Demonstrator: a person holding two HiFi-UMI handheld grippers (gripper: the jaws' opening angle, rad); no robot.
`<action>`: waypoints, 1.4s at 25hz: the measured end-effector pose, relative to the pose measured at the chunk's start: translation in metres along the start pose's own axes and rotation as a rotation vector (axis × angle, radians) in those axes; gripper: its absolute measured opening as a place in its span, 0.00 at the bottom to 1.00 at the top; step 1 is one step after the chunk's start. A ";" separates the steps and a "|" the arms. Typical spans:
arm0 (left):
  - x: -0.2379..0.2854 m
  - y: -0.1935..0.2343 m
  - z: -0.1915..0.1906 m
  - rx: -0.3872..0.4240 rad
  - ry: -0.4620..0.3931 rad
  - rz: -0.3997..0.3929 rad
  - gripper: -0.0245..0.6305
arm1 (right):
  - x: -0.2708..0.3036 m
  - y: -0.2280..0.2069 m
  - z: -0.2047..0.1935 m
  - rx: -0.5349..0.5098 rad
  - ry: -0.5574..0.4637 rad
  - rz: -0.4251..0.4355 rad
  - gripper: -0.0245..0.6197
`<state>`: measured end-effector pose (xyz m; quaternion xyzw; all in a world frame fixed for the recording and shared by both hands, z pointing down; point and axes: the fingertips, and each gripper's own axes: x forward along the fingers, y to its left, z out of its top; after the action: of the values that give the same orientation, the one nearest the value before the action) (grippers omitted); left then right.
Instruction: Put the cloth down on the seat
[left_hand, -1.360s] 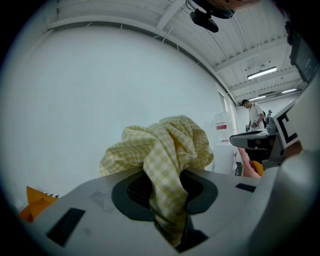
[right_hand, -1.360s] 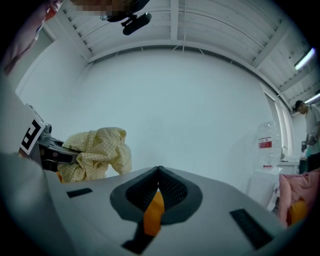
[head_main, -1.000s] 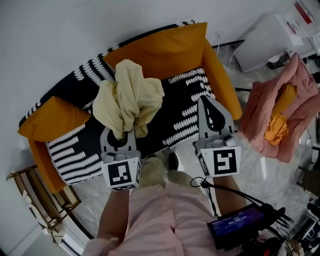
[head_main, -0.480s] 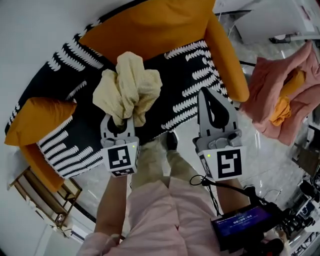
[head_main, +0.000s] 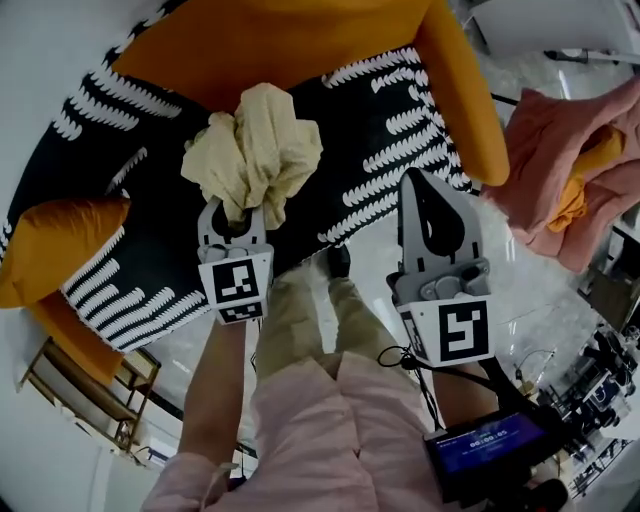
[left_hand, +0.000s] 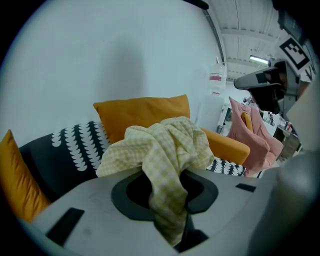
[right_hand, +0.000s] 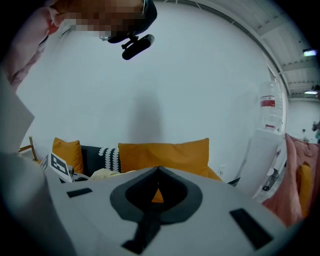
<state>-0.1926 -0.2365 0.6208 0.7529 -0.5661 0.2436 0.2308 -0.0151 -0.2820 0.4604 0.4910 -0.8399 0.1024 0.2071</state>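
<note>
A crumpled pale yellow checked cloth (head_main: 255, 150) hangs bunched from my left gripper (head_main: 233, 212), which is shut on it; in the left gripper view the cloth (left_hand: 165, 147) spills out between the jaws of the left gripper (left_hand: 162, 177). It hangs over the black seat with white markings (head_main: 385, 110), near the orange back cushion (head_main: 280, 40); I cannot tell if it touches the seat. My right gripper (head_main: 415, 180) is shut with nothing in it, over the seat's front right edge. In the right gripper view, the right gripper (right_hand: 159, 170) points at the back cushion (right_hand: 165, 155).
An orange cushion (head_main: 55, 245) lies at the seat's left end and an orange armrest (head_main: 465, 90) bounds its right end. A pile of pink and orange fabric (head_main: 565, 170) sits to the right. A wooden rack (head_main: 90, 385) stands at lower left. The person's legs stand before the seat.
Both grippers have sunk towards the seat, and the sofa now fills more of the head view. The cloth stays bunched in the left gripper. The right gripper stays shut.
</note>
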 end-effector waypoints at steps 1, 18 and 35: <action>0.005 0.002 -0.003 0.000 0.008 -0.004 0.20 | 0.001 0.000 -0.003 0.001 0.006 -0.004 0.04; 0.070 0.012 -0.057 -0.042 0.177 -0.065 0.45 | 0.010 -0.010 -0.056 0.037 0.093 -0.040 0.04; 0.009 0.006 0.002 0.016 0.064 -0.011 0.42 | -0.010 -0.005 -0.011 0.025 -0.009 -0.016 0.04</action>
<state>-0.1956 -0.2460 0.6254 0.7497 -0.5523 0.2710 0.2439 -0.0039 -0.2724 0.4656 0.5007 -0.8356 0.1092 0.1980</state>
